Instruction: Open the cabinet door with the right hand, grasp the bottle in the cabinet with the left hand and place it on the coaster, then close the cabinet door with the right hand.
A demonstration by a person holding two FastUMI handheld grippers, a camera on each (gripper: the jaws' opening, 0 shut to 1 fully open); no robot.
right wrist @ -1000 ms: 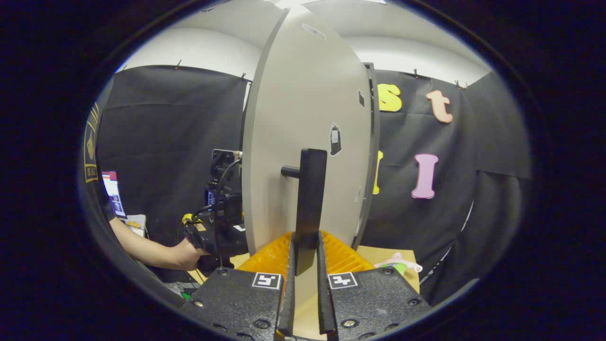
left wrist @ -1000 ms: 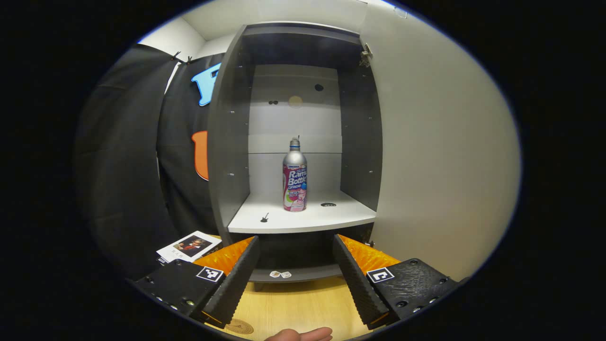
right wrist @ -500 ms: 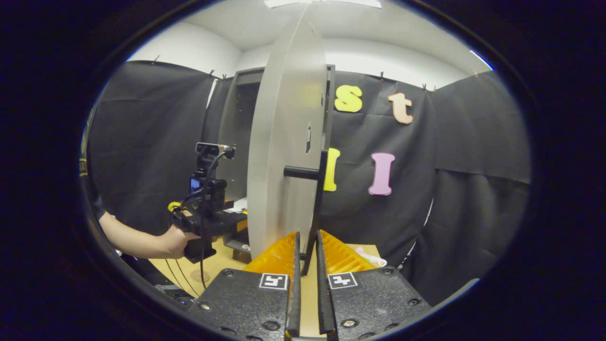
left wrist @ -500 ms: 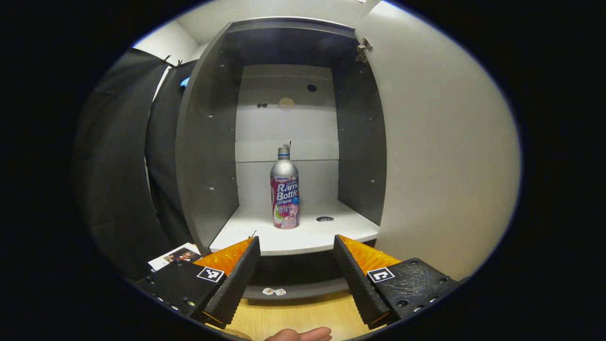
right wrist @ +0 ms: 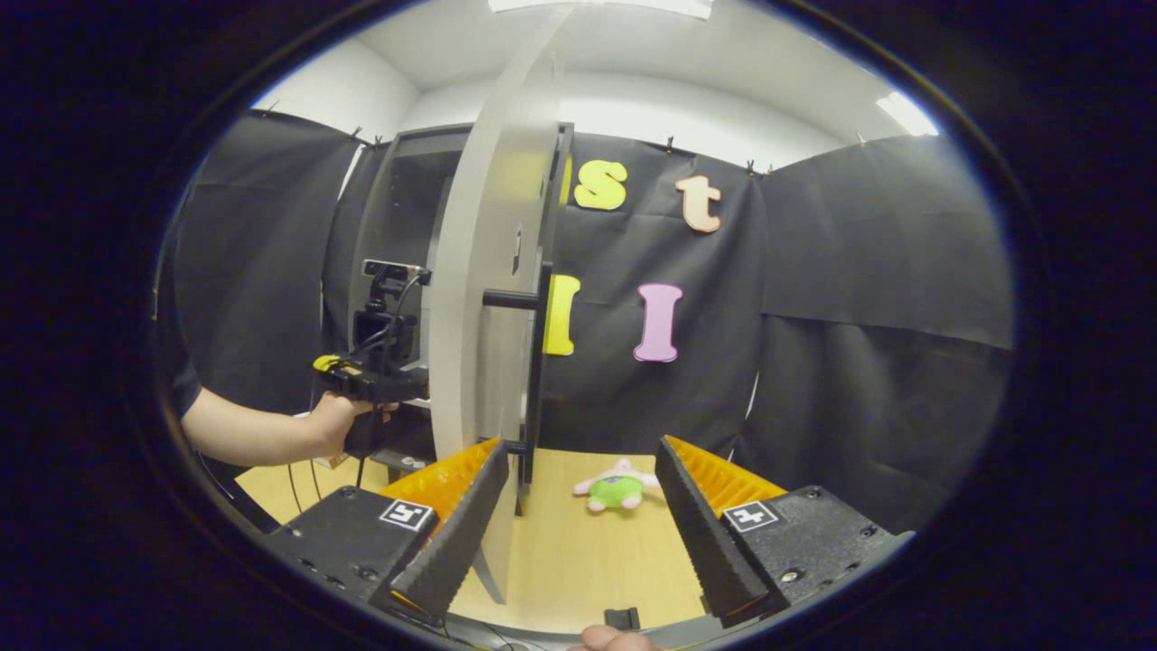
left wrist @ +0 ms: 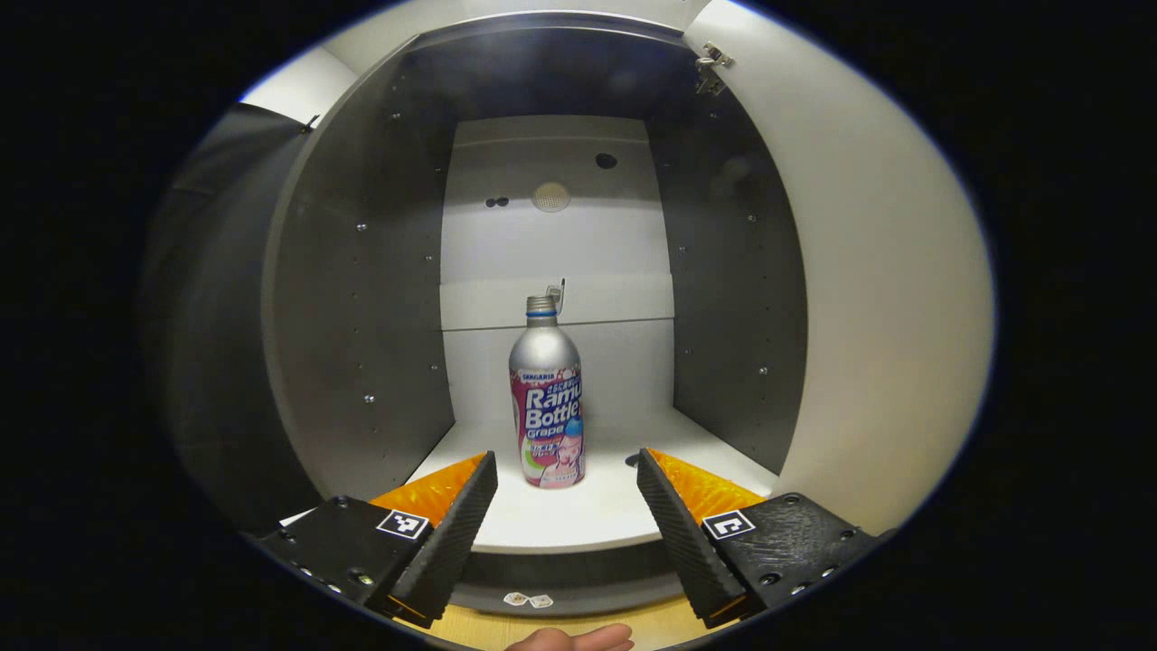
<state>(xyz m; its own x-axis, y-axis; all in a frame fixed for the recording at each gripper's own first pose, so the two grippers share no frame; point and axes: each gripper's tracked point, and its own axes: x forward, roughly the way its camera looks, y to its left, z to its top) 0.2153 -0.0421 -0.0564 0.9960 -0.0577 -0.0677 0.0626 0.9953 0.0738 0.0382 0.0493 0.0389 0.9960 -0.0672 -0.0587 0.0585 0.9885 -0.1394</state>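
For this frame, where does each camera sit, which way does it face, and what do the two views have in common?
Left gripper view: rides the left gripper, faces straight into the open cabinet at the upright bottle on its shelf; own open fingers at bottom, a fingertip at the lower edge.
Right gripper view: rides the right gripper, faces the cabinet door edge-on with its handle, a plush toy on the table; own open fingers at bottom.
Shared: cabinet, door; the right view also catches the left gripper and the hand holding it.

open shelf, door swung aside
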